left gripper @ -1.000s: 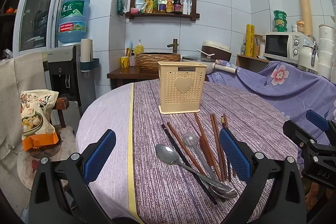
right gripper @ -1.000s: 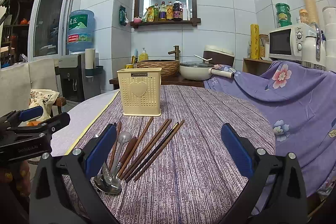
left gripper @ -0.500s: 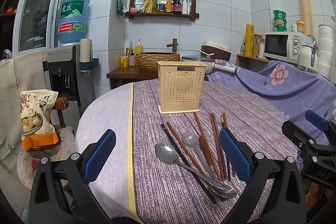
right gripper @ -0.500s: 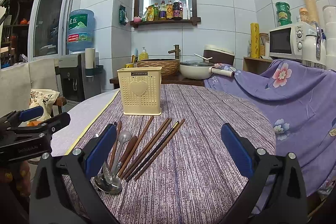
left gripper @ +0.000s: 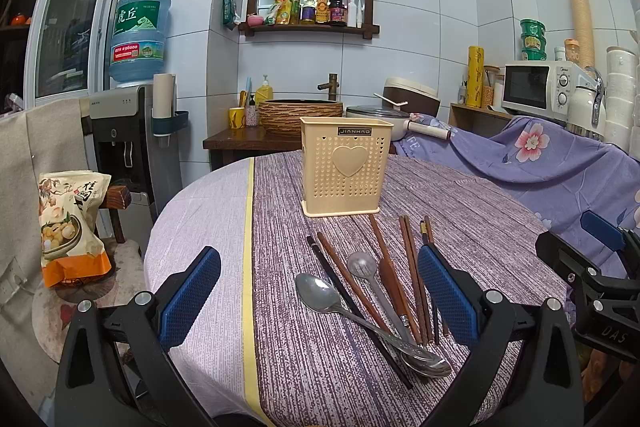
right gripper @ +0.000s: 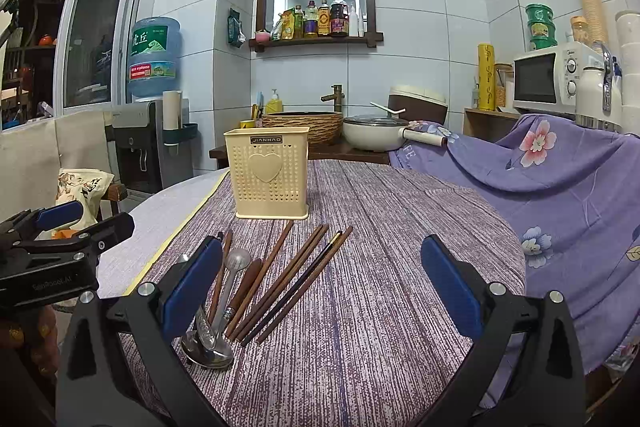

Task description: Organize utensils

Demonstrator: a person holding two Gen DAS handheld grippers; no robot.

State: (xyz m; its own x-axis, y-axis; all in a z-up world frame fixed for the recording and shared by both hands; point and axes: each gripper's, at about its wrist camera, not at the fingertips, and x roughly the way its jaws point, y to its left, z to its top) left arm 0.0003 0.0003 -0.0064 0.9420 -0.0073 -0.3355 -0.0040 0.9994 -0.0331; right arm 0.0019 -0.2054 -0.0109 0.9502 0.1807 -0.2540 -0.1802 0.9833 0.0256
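Observation:
A cream perforated utensil holder (left gripper: pixel 345 167) (right gripper: pixel 272 173) with a heart on its front stands upright on the purple cloth of the round table (left gripper: pixel 320 367). In front of it lie several brown chopsticks (left gripper: pixel 412 267) (right gripper: pixel 296 271), a black chopstick (left gripper: pixel 344 299) and metal spoons (left gripper: pixel 320 293) (right gripper: pixel 236 263), loosely fanned. My left gripper (left gripper: pixel 320 293) hangs open above the near ends of the pile, nothing between its blue pads. My right gripper (right gripper: pixel 322 285) is open too, just right of the pile, and shows at the right edge of the left wrist view (left gripper: pixel 600 231).
A snack bag (left gripper: pixel 72 219) rests on a chair left of the table. A flowered purple sheet (right gripper: pixel 560 179) covers furniture on the right. Behind the table stand a basket sink (left gripper: pixel 300 111), a pot (right gripper: pixel 372 135), a water dispenser (left gripper: pixel 128 131) and a microwave (left gripper: pixel 536 87).

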